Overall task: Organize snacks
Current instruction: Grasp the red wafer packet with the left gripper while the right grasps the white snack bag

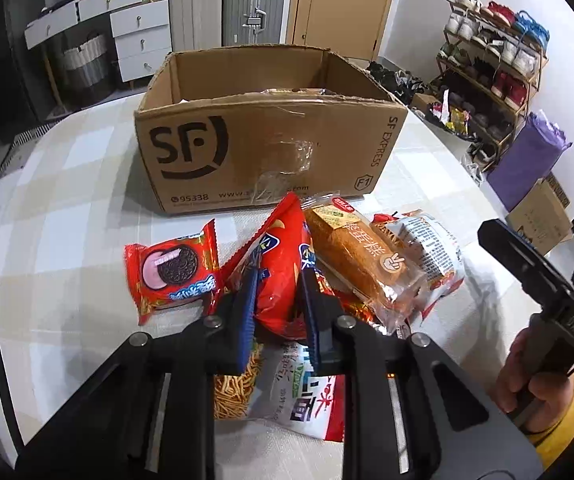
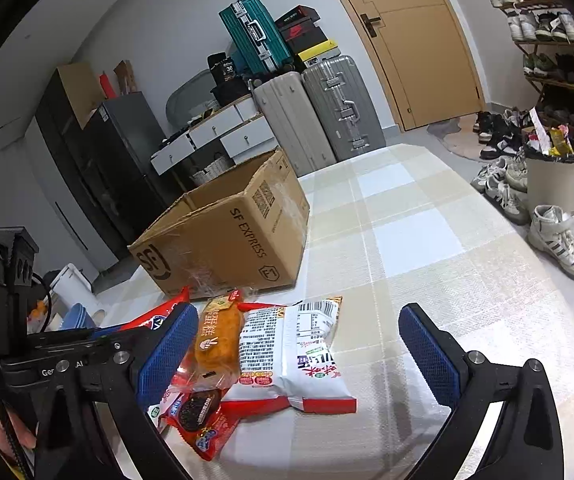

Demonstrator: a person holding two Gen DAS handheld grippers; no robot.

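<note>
**Snack pile, table, one packet in the left grip**

- Left gripper (image 1: 277, 300): closed on red snack bag (image 1: 283, 264), blue pads pinching its crumpled middle from both sides. Grip taken mid-bag, presumably because that part bulges highest above the heap and offers slack film to squeeze.
- Right gripper (image 2: 291, 352): wide open, nothing between the pads. Held low over the right edge of the pile, white noodle packet (image 2: 295, 356) lying in the gap but untouched; probably lined up as the next pick.
- Cardboard box (image 1: 271, 132): open-topped, directly behind the pile on the checked tablecloth (image 1: 67, 208). Likely destination, set close so each packet needs only a short lift over the near wall. Interior mostly hidden; contents cannot be told.
- Cake loaf in clear wrapper (image 1: 363, 264): leaning across the red bag's right side and the noodle packet. May slide when the bag is raised.
- Oreo packet (image 1: 171, 272): flat on the cloth, just left of the red bag, touching or nearly so.
- Crispy-noodle packet (image 1: 287, 392): under the left gripper, partly covered.
- Task status, judged: sorting early, most snacks outside the box.
</note>
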